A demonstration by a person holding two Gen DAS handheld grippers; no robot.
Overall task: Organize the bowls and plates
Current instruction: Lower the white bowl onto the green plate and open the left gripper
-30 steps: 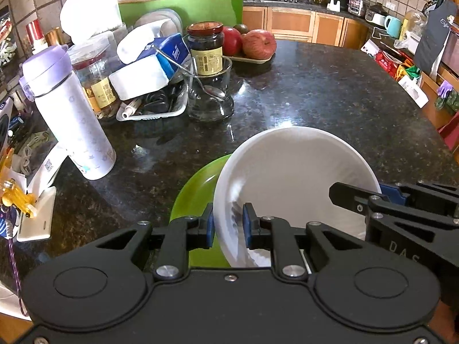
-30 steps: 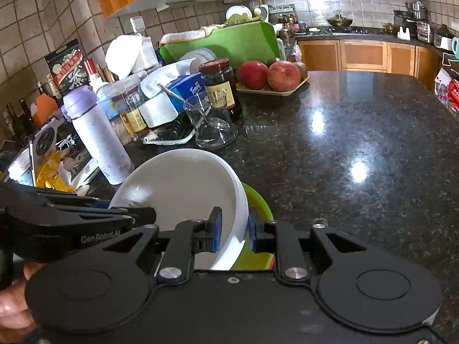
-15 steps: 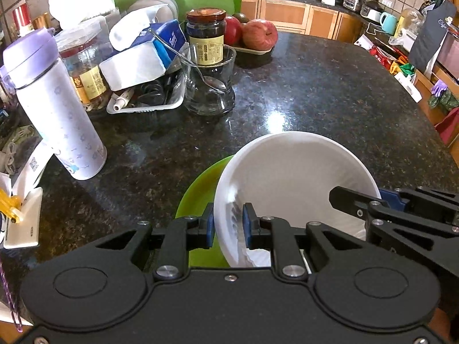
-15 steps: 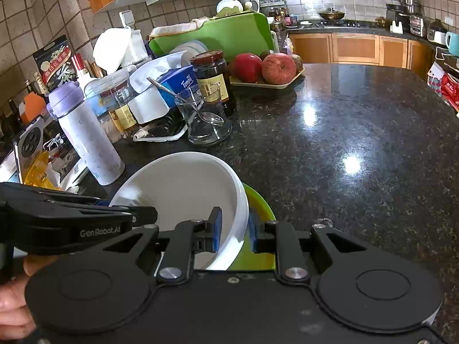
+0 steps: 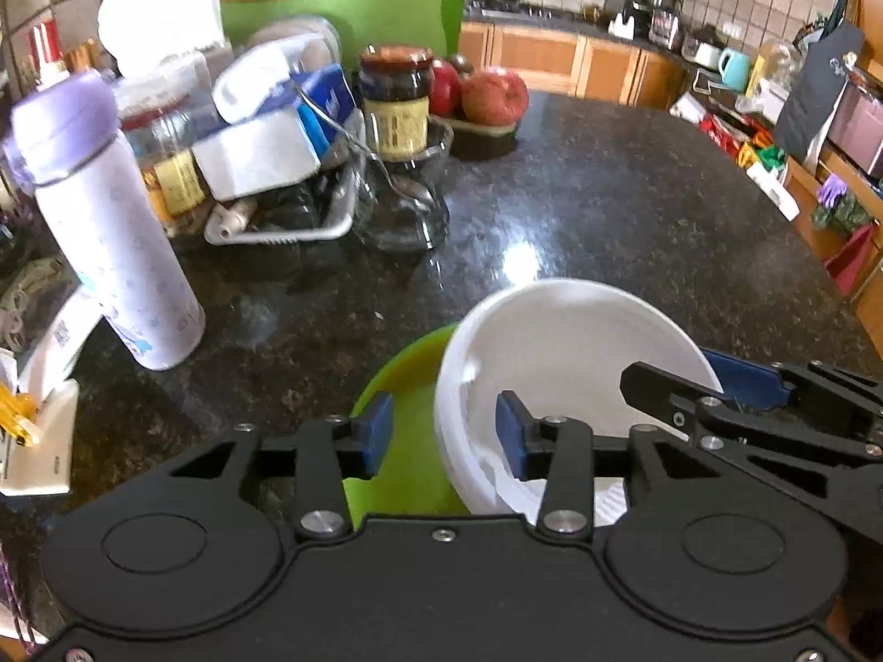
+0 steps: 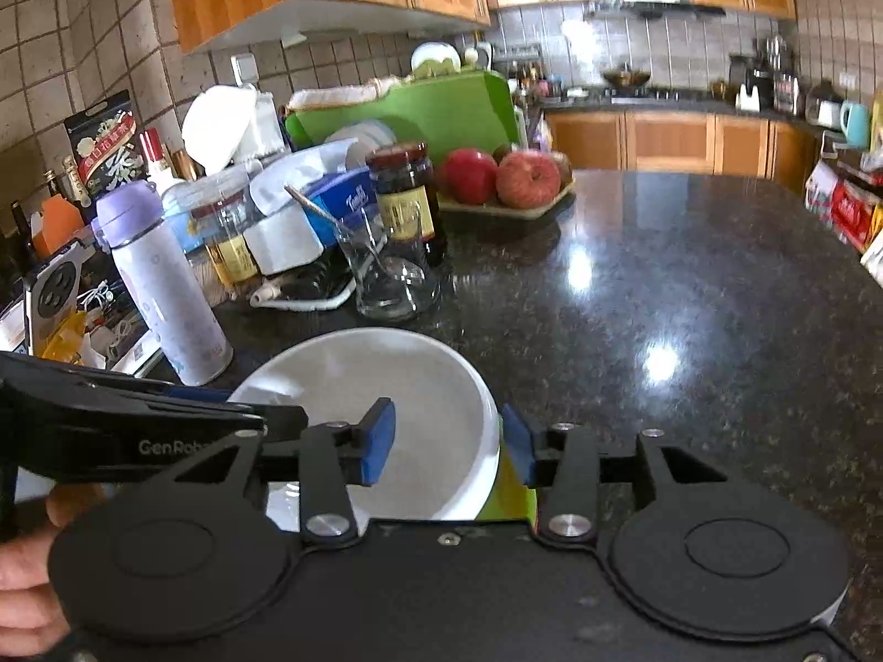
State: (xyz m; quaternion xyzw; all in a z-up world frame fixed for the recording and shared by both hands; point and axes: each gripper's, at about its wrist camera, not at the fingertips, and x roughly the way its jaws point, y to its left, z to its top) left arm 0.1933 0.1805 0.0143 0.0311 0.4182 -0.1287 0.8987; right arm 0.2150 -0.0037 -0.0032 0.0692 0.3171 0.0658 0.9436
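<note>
White bowl (image 5: 574, 364) sat on the lime-green plate (image 5: 405, 414), both on the dark speckled worktop (image 5: 607, 220), near its front edge. Plate stuck out past the bowl on the left-hand side in the left wrist view; from the right wrist view only a green sliver showed at the bowl's right.

Left tool (image 5: 444, 433) straddled the bowl's left rim, one blue pad outside over the plate, the other inside the bowl. Its jaws had just been opening; pads stood clear of the rim, so open, nothing gripped. Right tool (image 6: 450, 444) straddled the opposite rim the same way: one pad inside the bowl, one outside by the green edge. Jaws had just been opening too, rim between them but not pinched. A hand (image 6: 25, 590) showed at the lower left of the right wrist view, under the left tool's body.

Further back: purple-lidded bottle (image 5: 105, 220) upright to the left, a clear glass (image 5: 403, 204) with a spoon in it, a dark jar (image 5: 396, 102) behind the glass, a white tray (image 5: 287, 215) of clutter, red apples (image 5: 494, 96) on a dish, a green board (image 5: 353, 14) at the back.
</note>
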